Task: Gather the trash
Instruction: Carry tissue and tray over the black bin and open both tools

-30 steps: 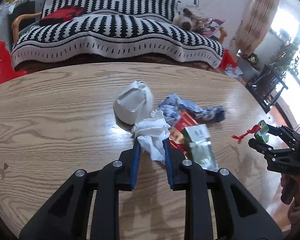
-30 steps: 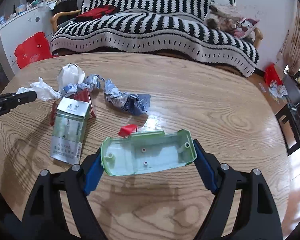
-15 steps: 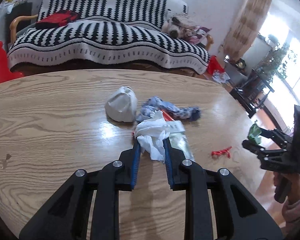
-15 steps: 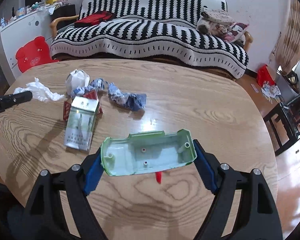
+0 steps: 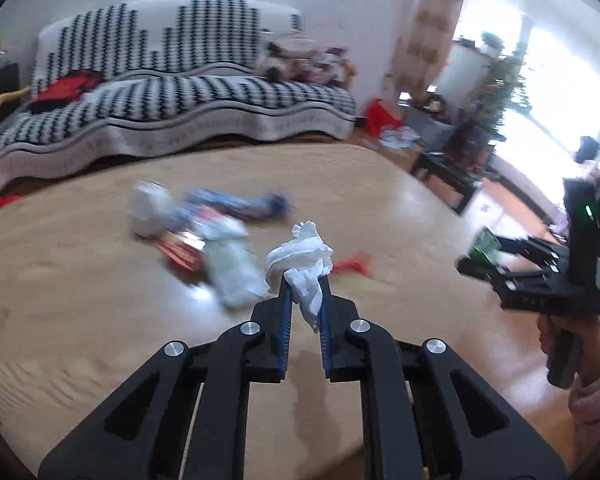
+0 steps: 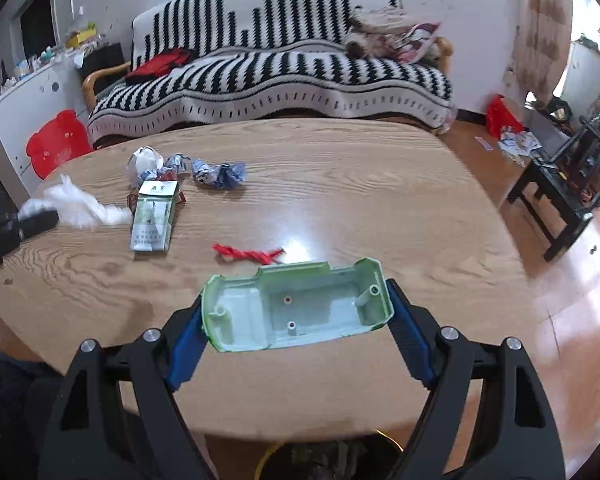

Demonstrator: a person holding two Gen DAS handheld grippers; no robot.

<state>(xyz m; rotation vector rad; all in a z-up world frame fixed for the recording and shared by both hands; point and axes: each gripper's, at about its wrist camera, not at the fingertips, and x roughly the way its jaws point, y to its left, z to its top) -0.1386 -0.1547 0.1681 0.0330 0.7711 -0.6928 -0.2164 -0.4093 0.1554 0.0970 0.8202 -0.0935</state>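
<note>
My left gripper (image 5: pixel 305 286) is shut on a crumpled white tissue (image 5: pixel 302 262) and holds it above the wooden table (image 5: pixel 80 320). My right gripper (image 6: pixel 296 312) is shut on a green plastic shell (image 6: pixel 300 306), held over the table's near edge above a bin (image 6: pixel 328 460). On the table lie a cigarette pack (image 6: pixel 154 216), a red scrap (image 6: pixel 246 253), a crumpled blue wrapper (image 6: pixel 219 172) and a white paper ball (image 6: pixel 142 160). The left gripper with the tissue (image 6: pixel 76 208) shows at the left of the right wrist view. The right gripper (image 5: pixel 532 276) shows at the right of the left wrist view.
A striped sofa (image 6: pixel 268 76) stands behind the table. A black low table (image 6: pixel 564 184) and litter on the floor (image 6: pixel 516 144) are to the right. A red stool (image 6: pixel 58 142) stands at the left. The left wrist view is motion-blurred.
Both grippers have pulled back toward the near table edge with their loads. The left gripper has swung right, away from the trash pile. The red scrap now lies beyond the green shell.
</note>
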